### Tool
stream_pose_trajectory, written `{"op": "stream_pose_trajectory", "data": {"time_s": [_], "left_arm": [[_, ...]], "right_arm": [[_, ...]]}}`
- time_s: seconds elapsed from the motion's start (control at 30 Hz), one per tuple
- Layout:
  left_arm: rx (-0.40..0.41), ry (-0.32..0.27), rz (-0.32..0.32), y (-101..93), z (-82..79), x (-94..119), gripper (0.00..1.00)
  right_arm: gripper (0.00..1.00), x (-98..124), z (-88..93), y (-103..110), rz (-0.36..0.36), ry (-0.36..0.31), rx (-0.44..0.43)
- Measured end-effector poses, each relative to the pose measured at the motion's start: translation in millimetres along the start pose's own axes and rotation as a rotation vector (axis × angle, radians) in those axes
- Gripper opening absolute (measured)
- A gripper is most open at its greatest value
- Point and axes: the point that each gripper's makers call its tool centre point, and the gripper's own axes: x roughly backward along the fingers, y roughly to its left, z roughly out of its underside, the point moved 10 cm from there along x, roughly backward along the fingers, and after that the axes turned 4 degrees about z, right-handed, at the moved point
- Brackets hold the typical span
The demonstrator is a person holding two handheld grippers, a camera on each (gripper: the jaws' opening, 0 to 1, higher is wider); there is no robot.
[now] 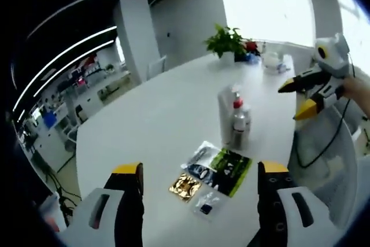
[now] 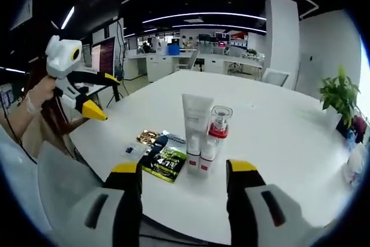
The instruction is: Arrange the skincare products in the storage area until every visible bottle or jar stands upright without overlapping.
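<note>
Two upright bottles (image 2: 203,137) overlap; sachets (image 2: 159,153) lie beside them, labels unreadable.

A white round bench (image 2: 277,143) stands in an open office. A potted plant (image 1: 226,41) sits at its far edge before a bright window (image 1: 269,4). A white pillar (image 1: 137,36) rises nearby, with light strips (image 2: 202,15) on the dark ceiling and desks (image 2: 173,62) beyond.
</note>
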Motion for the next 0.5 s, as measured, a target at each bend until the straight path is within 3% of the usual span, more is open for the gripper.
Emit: {"op": "stream_pose_trajectory", "data": {"time_s": [0.17, 0.5], "left_arm": [[0.017, -0.036, -0.023, -4.6, 6.5, 9, 0.84], [0.051, -0.093, -0.038, -17.5, 18.5, 19, 0.92]], "right_arm": [[0.67, -3, -1.9, 3, -0.035, -0.045, -0.005], [0.78, -2, 4.7, 4, -0.049, -0.057, -0.001]]}}
